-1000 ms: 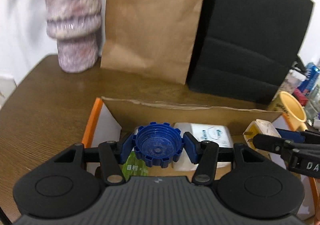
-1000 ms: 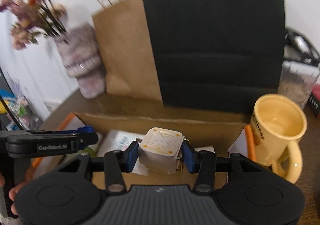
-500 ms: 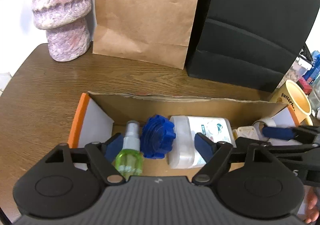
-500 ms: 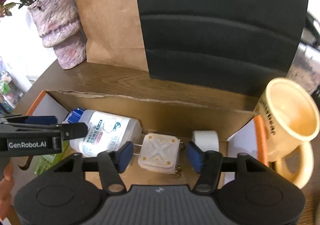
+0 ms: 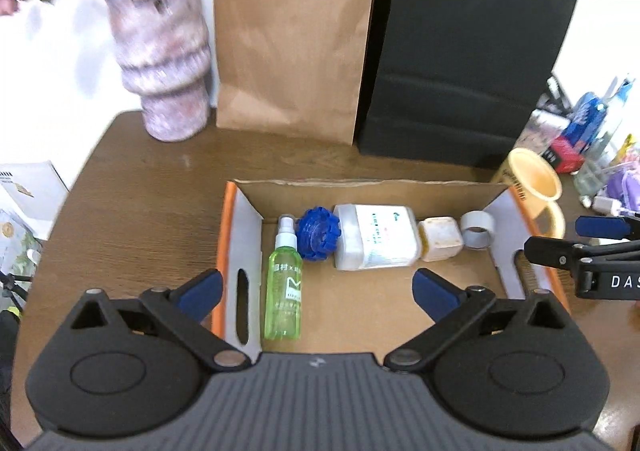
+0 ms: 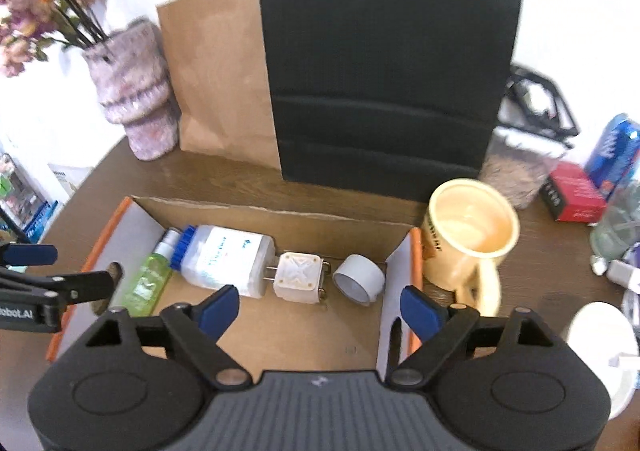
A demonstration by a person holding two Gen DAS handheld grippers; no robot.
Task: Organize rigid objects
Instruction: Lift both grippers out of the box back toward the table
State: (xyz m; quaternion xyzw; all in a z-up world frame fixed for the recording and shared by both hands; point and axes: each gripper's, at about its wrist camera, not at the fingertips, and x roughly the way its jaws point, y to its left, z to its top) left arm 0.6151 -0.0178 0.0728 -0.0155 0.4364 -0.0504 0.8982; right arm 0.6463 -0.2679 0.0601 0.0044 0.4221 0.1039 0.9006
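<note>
An open cardboard box (image 5: 360,187) with orange edges lies on the brown table. Along its back wall lie a green spray bottle (image 5: 283,283), a blue ridged cap (image 5: 318,233), a white bottle (image 5: 374,237), a cream plug adapter (image 5: 440,239) and a grey tape roll (image 5: 478,233). My left gripper (image 5: 316,291) is open and empty above the box's near side. My right gripper (image 6: 320,305) is open and empty above the box (image 6: 280,213), just short of the plug adapter (image 6: 299,278) and tape roll (image 6: 358,279). The white bottle (image 6: 226,257) and spray bottle (image 6: 146,283) show there too.
A yellow mug (image 6: 468,235) stands right of the box. A brown paper bag (image 5: 292,47), a black bag (image 5: 460,63) and a pink vase with flowers (image 5: 162,63) stand behind. A red box (image 6: 572,193), a blue can (image 6: 612,149) and clutter sit at the right.
Both grippers opened, letting go of the blue cap and the plug adapter into the box, then pulled back and up. The objects now lie in the box.
</note>
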